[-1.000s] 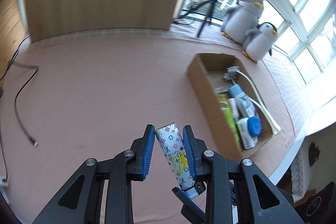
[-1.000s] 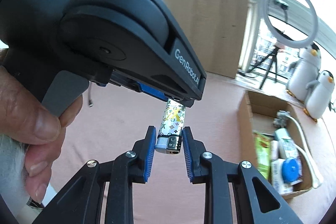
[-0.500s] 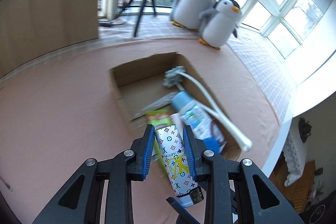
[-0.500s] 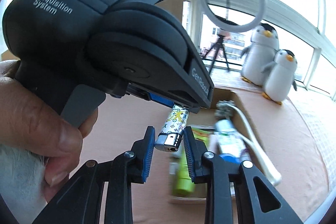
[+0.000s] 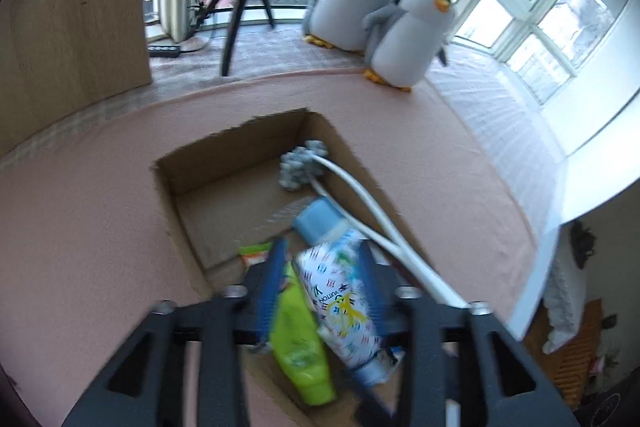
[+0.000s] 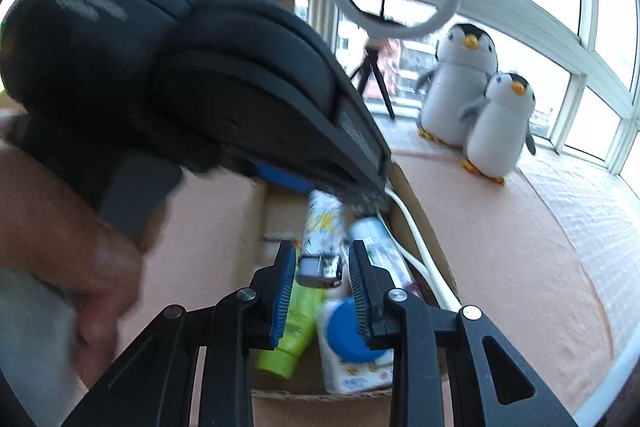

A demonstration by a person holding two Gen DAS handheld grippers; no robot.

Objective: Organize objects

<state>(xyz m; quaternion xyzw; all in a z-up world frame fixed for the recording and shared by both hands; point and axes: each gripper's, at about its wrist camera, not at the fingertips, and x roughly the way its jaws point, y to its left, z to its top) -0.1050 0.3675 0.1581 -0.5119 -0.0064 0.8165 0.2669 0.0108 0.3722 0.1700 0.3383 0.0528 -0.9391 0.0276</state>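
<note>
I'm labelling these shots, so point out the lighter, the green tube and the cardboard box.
lighter point(image 5: 340, 303): left wrist view, on its patterned body.
green tube point(image 5: 298, 343): left wrist view, on its middle.
box point(image 5: 176, 171): left wrist view, on its far left wall.

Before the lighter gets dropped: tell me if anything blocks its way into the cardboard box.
No lid or flap covers the cardboard box. Below the lighter the near end is crowded with a green tube and blue-capped bottle; the far end is bare.
</note>
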